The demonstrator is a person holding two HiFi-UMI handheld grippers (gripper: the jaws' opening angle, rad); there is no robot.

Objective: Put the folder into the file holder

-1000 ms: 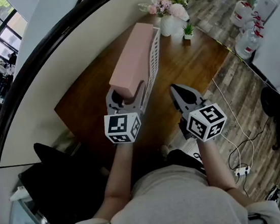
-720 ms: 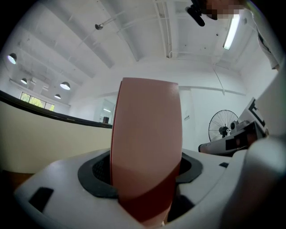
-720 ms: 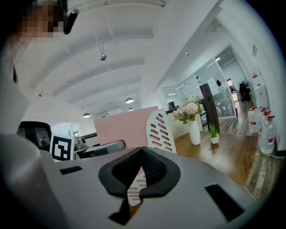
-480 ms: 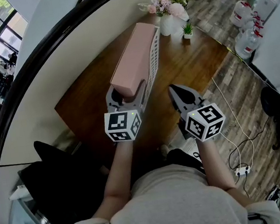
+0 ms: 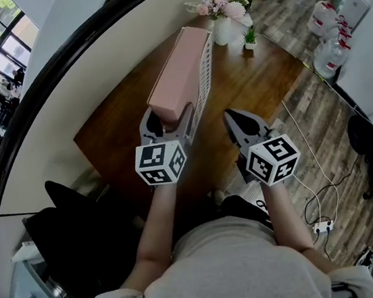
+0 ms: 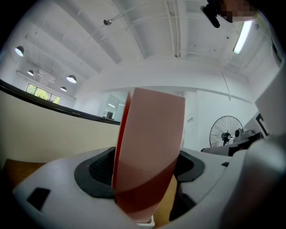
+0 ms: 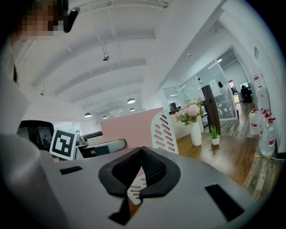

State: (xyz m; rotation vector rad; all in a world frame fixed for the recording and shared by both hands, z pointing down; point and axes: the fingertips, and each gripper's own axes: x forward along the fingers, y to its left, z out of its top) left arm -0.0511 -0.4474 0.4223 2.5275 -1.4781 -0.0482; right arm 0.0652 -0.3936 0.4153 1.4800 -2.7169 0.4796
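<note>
At twelve o'clock from the left gripper (image 5: 167, 121), the folder (image 5: 177, 78) already stands in the file holder (image 5: 204, 74). Those jaws have just been opening and sit spread around its near end. At three o'clock, the right gripper (image 5: 241, 125) is pressed together, empty. Only backing away seems left.

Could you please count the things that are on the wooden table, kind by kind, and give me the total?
Pink folder: 1
White file holder: 1
Vase of flowers: 1
Small potted plant: 1
Total: 4
</note>
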